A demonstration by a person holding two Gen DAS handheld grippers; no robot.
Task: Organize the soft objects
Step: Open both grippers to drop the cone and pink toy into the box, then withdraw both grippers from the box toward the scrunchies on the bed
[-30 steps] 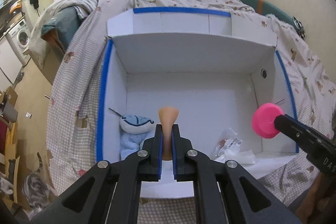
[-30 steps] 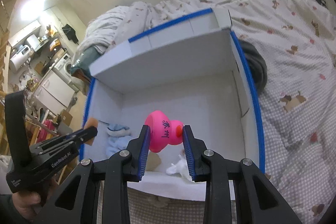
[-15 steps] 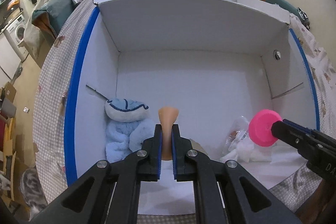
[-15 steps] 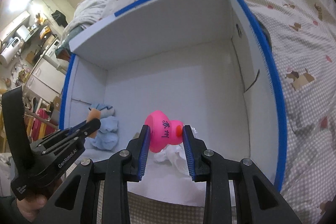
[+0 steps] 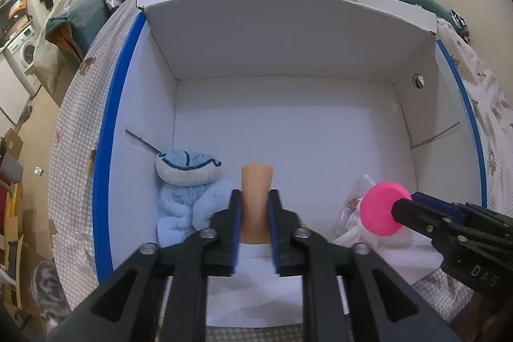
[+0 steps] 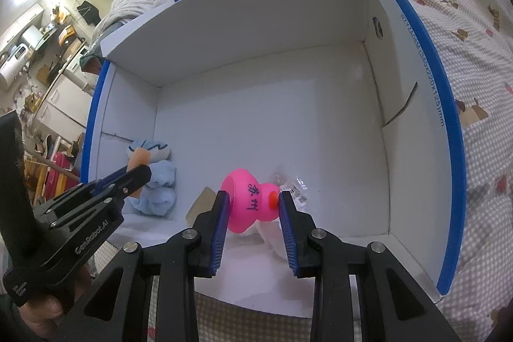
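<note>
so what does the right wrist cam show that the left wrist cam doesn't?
Right wrist only: black handwriting on the pink toy, its orange spot against the tool's right pad, and size text printed along the box's blue rim.

Left wrist only: the full width of the peach piece between the left tool pads, and the washing machine at far left.

Both: white box, blue plush in its left corner, clear plastic packet, and the right tool gripping the pink toy.
</note>
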